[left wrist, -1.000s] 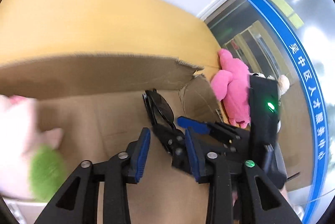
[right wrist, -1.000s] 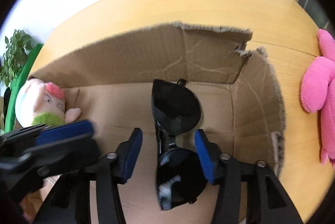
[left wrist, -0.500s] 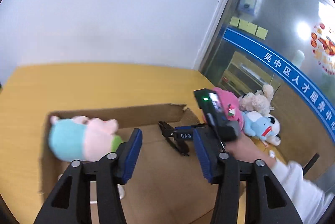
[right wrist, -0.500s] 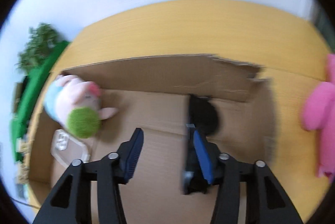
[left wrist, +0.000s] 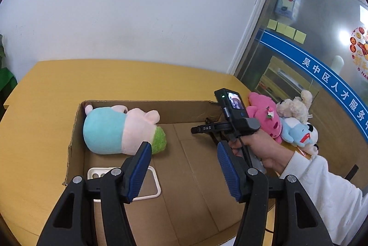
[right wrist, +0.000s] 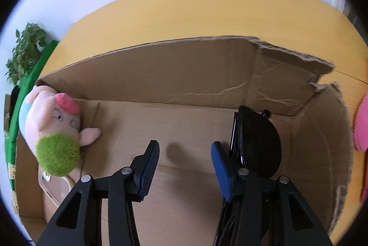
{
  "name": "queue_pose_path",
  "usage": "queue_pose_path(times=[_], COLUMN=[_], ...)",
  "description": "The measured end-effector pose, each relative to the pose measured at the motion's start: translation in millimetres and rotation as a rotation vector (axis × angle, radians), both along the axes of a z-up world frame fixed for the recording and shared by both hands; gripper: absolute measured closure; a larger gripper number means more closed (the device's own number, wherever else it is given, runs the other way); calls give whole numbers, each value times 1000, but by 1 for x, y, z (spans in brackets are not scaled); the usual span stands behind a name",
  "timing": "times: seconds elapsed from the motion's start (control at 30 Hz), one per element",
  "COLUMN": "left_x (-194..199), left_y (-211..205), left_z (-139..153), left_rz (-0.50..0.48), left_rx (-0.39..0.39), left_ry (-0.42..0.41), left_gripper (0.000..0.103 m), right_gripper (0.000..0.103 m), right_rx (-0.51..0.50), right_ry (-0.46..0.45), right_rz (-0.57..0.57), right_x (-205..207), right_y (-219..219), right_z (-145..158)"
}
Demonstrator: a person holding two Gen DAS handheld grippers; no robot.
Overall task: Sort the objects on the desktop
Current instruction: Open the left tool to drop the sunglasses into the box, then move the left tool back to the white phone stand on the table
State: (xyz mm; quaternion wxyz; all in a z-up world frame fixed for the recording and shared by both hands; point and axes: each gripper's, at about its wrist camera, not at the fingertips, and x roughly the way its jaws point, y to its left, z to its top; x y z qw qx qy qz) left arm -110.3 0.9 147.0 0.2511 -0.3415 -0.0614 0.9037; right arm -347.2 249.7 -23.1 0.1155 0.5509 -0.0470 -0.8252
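Observation:
An open cardboard box [left wrist: 188, 108] [right wrist: 184, 66] sits on the yellow table. In it lie a pink and blue plush pig [left wrist: 117, 128] [right wrist: 55, 131] at the left, a clear phone case [left wrist: 147, 181] in front of it, and black sunglasses [right wrist: 255, 144] at the right. My left gripper [left wrist: 184, 167] is open and empty above the box's near side. My right gripper [right wrist: 185, 167] is open and empty over the box floor, just left of the sunglasses; it also shows in the left wrist view [left wrist: 207, 128].
Three plush toys lie on the table right of the box: pink [left wrist: 264, 115], beige [left wrist: 294, 105], and blue and white [left wrist: 301, 133]. A green plant [right wrist: 25, 48] stands at the far left. A glass door [left wrist: 322, 39] is at the right.
My left gripper has pulled up and back from the box. My right gripper has let go of the sunglasses, which now lie in the box, and has moved to their left.

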Motion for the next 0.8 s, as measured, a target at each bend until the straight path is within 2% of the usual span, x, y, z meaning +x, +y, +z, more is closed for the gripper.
queue_pose_path(times=[0.1, 0.2, 0.27, 0.33, 0.43, 0.53, 0.6, 0.67, 0.73, 0.8], left_x=[8, 20, 37, 55, 82, 108, 123, 138, 145, 150], left_y=[-1, -6, -12, -18, -29, -45, -54, -60, -60, -53], left_z=[0, 6, 14, 21, 28, 30, 29, 23, 12, -9], left_rz=[10, 35, 64, 83, 102, 122, 141, 143, 133, 101], left_rx=[-21, -43, -73, -86, -97, -108, -109, -93, -67, -15], left_ry=[11, 22, 51, 86, 110, 85, 68, 35, -6, -87], left_gripper=[45, 45, 38, 28, 26, 26, 24, 23, 23, 23], right_gripper=[56, 45, 37, 28, 24, 24, 24, 24, 24, 24], right_rx=[-26, -103, -128, -124, -129, -130, -112, -111, -130, -133], right_ry=[16, 79, 143, 234, 332, 398, 425, 426, 400, 359], right_rz=[-38, -66, -51, -22, 0, 65, 138, 199, 280, 335], right_x=[6, 28, 56, 98, 158, 221, 269, 295, 324, 345], right_y=[5, 12, 12, 9, 10, 6, 0, -17, -23, -28], right_z=[0, 26, 51, 83, 113, 129, 132, 121, 108, 87])
